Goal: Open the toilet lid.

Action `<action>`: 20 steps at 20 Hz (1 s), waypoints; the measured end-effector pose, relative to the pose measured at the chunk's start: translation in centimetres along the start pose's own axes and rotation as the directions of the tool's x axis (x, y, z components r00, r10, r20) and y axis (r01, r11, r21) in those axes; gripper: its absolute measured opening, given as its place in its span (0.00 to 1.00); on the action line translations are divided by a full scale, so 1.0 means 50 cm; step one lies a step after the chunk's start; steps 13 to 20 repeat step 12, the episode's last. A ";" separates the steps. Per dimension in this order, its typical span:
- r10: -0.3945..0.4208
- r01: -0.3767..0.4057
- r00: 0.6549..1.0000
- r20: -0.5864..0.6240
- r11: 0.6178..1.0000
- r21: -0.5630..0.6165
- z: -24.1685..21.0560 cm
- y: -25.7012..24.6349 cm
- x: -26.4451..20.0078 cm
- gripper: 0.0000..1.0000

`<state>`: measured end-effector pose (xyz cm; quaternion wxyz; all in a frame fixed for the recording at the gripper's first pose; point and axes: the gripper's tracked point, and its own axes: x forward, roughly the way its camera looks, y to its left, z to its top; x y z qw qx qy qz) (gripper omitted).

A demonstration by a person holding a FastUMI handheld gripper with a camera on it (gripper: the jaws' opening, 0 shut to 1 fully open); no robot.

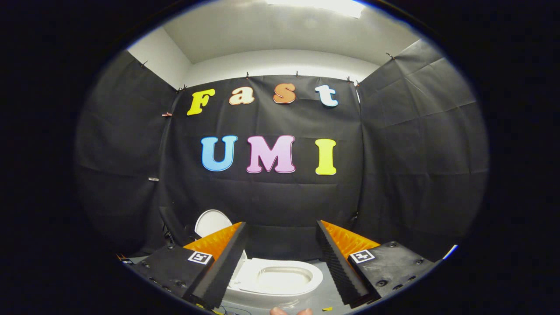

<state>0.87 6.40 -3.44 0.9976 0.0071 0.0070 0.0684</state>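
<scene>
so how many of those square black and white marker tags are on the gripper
2: one marker tag sits on the left finger's base beside the raised toilet lid, the other marker tag on the right finger's base. The open gripper may hide more.

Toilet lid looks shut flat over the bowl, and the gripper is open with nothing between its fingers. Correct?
Not quite. The gripper view shows the toilet lid standing raised behind the bowl, whose seat and opening are exposed. The rest holds: the gripper is open with nothing between its fingers.

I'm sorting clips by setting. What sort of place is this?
Likely a mock bathroom in a recording booth: a white toilet with its lid raised, standing against black cloth walls. The open tool hangs above the bowl, gripping nothing.
</scene>
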 end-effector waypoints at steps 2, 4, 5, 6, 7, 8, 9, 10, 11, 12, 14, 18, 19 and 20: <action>-0.014 0.014 1.000 0.007 1.000 -0.003 0.008 -0.011 0.002 0.98; -0.018 0.018 1.000 0.008 1.000 0.004 0.007 -0.016 0.003 0.98; -0.018 0.018 1.000 0.009 1.000 0.004 0.008 -0.017 0.003 0.98; -0.023 0.023 1.000 0.013 1.000 -0.002 0.010 -0.021 0.002 0.98; -0.026 0.027 0.999 0.018 1.000 -0.010 0.014 -0.025 0.003 0.98; -0.028 0.028 0.999 0.021 1.000 -0.013 0.015 -0.028 0.004 0.98; -0.026 0.026 0.999 0.020 1.000 -0.009 0.016 -0.025 0.006 0.98; -0.023 0.023 1.000 0.015 1.000 -0.002 0.014 -0.024 0.005 0.98; -0.022 0.022 1.000 0.012 1.000 0.003 0.012 -0.024 0.004 0.98; -0.024 0.024 1.000 0.010 1.000 0.001 0.013 -0.027 0.005 0.98; -0.024 0.024 1.000 0.010 1.000 0.001 0.013 -0.027 0.005 0.98; -0.024 0.024 1.000 0.010 1.000 0.001 0.013 -0.027 0.005 0.98; -0.024 0.024 1.000 0.010 1.000 0.001 0.013 -0.027 0.005 0.98; -0.024 0.024 1.000 0.010 1.000 0.001 0.013 -0.027 0.005 0.98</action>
